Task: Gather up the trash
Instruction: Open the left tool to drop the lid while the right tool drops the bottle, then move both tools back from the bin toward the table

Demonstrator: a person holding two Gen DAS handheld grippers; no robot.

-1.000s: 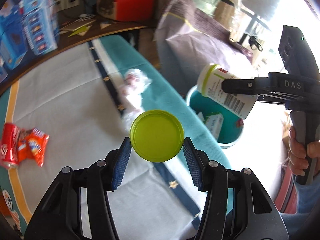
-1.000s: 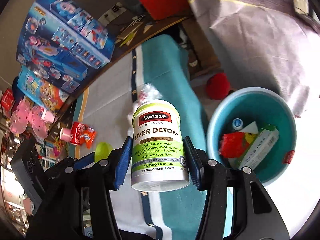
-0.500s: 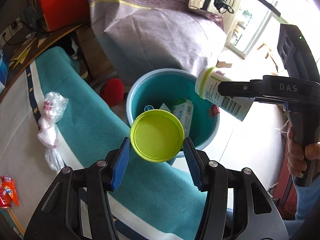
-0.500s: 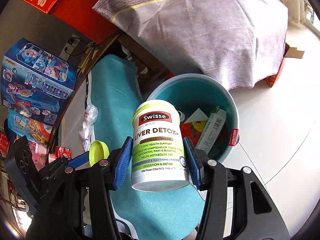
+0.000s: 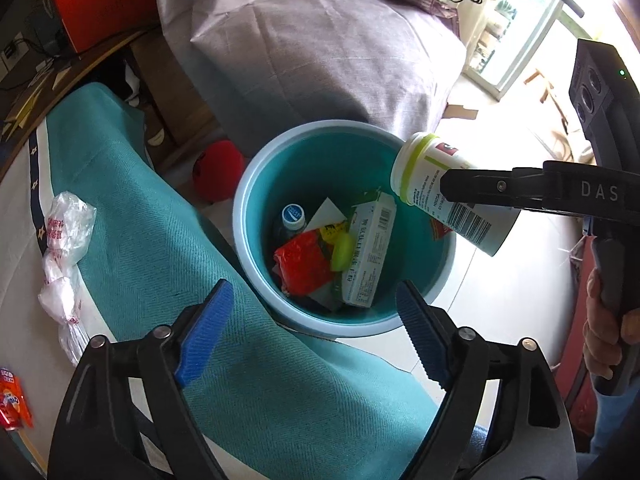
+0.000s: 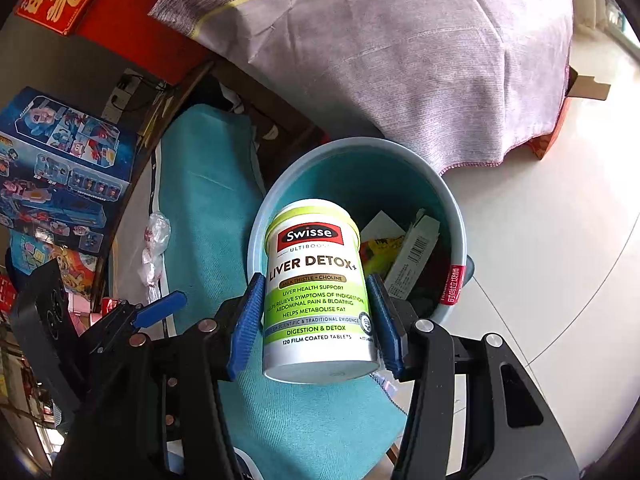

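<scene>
A teal bin (image 5: 256,184) stands on the floor beside the teal-covered table edge. My left gripper (image 5: 314,330) hovers above its near rim, its jaws opening with nothing between them. The lime-green lid (image 5: 343,252) lies inside the bin among a red wrapper, a carton and a bottle. My right gripper (image 6: 316,320) is shut on a white Swisse pill bottle (image 6: 316,292), held tilted over the bin (image 6: 456,220). The same bottle (image 5: 436,188) shows at the bin's right rim in the left wrist view.
A crumpled clear plastic bag (image 5: 64,240) lies on the tablecloth to the left, with an orange wrapper (image 5: 14,404) at the far left edge. A red ball (image 5: 218,170) sits on the floor behind the bin. A grey cloth-covered mass (image 5: 320,48) rises beyond. A hand (image 5: 604,340) grips the right handle.
My left gripper swung from over the table to above the bin, then opened, and the green lid dropped into the bin. The right gripper carried the bottle over the bin.
</scene>
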